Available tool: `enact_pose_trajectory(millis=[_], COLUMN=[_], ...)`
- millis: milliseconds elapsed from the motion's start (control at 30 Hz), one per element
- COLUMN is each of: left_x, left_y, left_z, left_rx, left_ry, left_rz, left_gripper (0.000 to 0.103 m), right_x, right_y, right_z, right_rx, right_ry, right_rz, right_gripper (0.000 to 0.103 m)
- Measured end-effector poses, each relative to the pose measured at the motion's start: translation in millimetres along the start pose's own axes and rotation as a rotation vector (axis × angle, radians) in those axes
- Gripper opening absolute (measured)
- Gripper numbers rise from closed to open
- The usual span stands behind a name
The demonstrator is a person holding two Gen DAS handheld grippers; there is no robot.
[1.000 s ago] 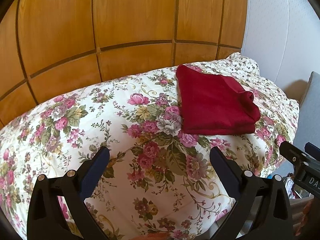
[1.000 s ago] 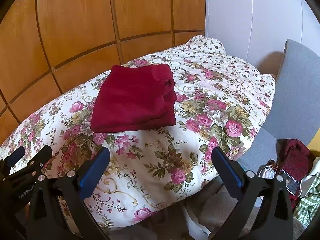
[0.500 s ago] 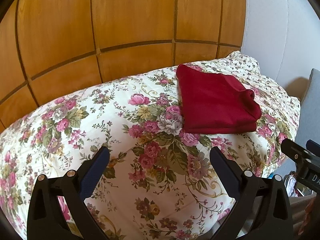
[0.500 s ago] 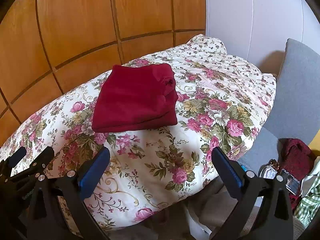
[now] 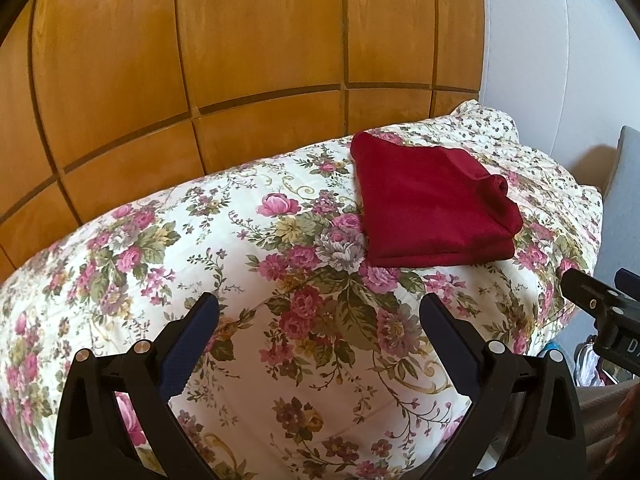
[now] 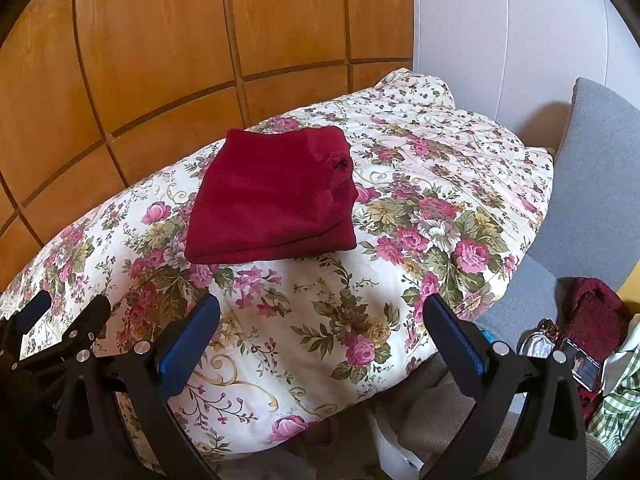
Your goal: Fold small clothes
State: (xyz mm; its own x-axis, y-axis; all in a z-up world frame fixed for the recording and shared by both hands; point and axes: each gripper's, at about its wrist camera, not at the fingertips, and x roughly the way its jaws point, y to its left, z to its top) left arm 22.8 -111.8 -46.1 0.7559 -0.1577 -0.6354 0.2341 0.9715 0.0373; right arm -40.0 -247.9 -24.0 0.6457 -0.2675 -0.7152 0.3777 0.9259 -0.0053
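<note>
We hold both grippers above the near edge of the floral quilt point(image 5: 248, 264), neither touching anything. Left gripper point(image 5: 319, 312): jaws spread wide, nothing between the blue pads point(image 5: 192, 340) but quilt fabric below. Right gripper point(image 6: 321, 314): same, wide apart and empty.

The red garment point(image 5: 428, 204) is folded into a compact, roughly rectangular stack with at least 2 layers showing at its near edge. It lies flat on top of the quilt toward the far side, near the wooden wall panels point(image 5: 240, 60). From the left wrist view it sits up and to the right of our jaws, well apart from them. From the right wrist view the same garment point(image 6: 272, 196) sits up and slightly left of centre, also well apart. A bunched fold shows on its right-hand side.

In the left view the right gripper's black body pokes in at the right edge; in the right view the left gripper shows at lower left.

Right of the quilt: a grey cushion point(image 6: 600, 184), plus a pile of other clothes point(image 6: 592, 316) at lower right, including a dark red knit and a green checked piece point(image 6: 616, 404).
</note>
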Motion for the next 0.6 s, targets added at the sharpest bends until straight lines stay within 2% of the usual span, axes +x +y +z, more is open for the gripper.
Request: enact_pose_trajectory(millis=[600], left_x=[12.6], left_y=[-0.6], left_z=[-3.1], left_rx=[-0.001], left_ry=[0.060], left_rz=[-0.019], left_gripper=[0.099], right_x=[1.8], right_y=[1.1], right_z=[-1.1], right_rx=[-0.003], right_ry=[0.006], right_rz=[-0.002], right_gripper=[0.101])
